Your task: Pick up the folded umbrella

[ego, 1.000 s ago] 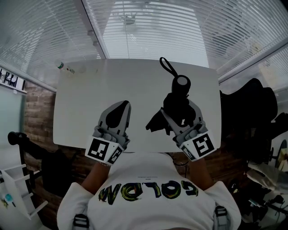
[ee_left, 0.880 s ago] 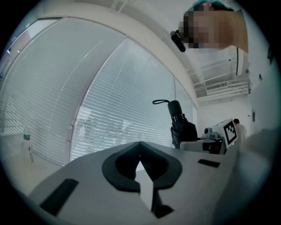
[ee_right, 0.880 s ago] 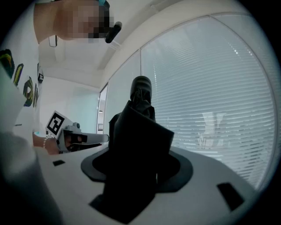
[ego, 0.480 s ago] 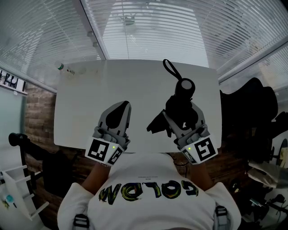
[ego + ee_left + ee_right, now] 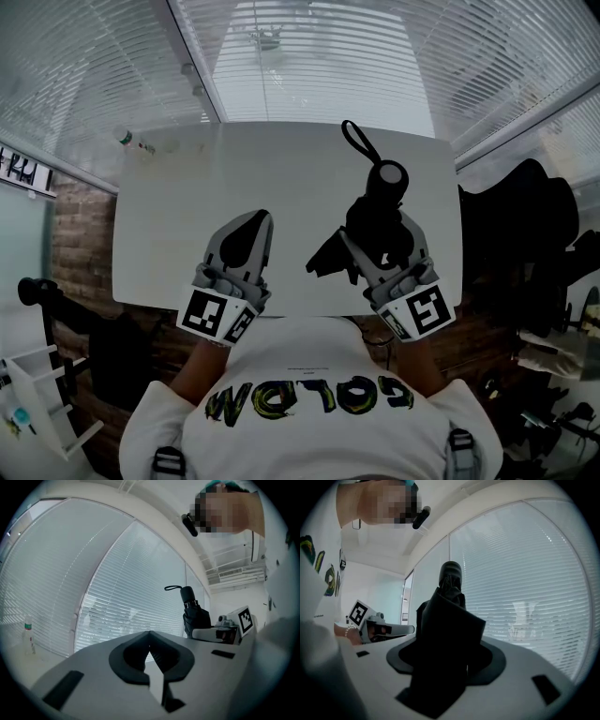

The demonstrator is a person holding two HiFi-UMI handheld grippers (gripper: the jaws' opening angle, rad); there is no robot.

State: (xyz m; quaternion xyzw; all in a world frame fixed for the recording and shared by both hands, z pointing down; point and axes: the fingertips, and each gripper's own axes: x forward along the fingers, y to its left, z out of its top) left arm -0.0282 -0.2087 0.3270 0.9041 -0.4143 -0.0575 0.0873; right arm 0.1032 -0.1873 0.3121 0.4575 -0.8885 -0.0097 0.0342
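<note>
Over the right side of the white rectangular tabletop (image 5: 169,216), my right gripper (image 5: 450,660) is clamped on the black folded umbrella (image 5: 373,214), whose wrist loop points away from me. My left gripper (image 5: 255,223) hovers beside it, jaws together and empty.

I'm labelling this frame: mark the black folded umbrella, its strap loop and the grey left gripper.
black folded umbrella (image 5: 371,217), head view, bunched canopy
strap loop (image 5: 358,144), head view, cord
grey left gripper (image 5: 259,220), head view, between fingertips
</note>
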